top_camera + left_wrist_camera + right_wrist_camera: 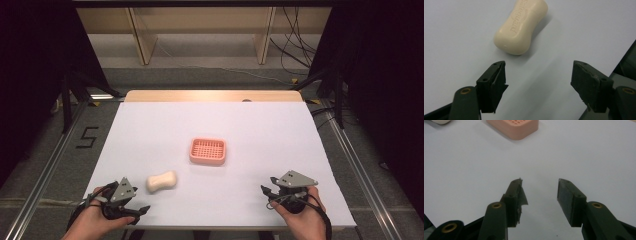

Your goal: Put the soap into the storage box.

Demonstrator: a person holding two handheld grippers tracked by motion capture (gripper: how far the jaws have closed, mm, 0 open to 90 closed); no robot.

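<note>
Left hand [95, 212] enters at the near left table edge, holding the left gripper [140, 211] low, jaws pointing right and slightly far. Jaws stand wide apart, nothing between them (left gripper view confirms bare gap). Right hand [300, 212] sits at the near right edge, holding the right gripper [266, 192] with jaws aimed left and far, also parted and empty. Both forearms come in from the near side.

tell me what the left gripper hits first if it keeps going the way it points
Most likely the soap. The left gripper has its jaws open with nothing between them, and the bar lies just ahead, slightly left of the centre line, so the left jaw may meet it first. Depth is hard to judge.
</note>
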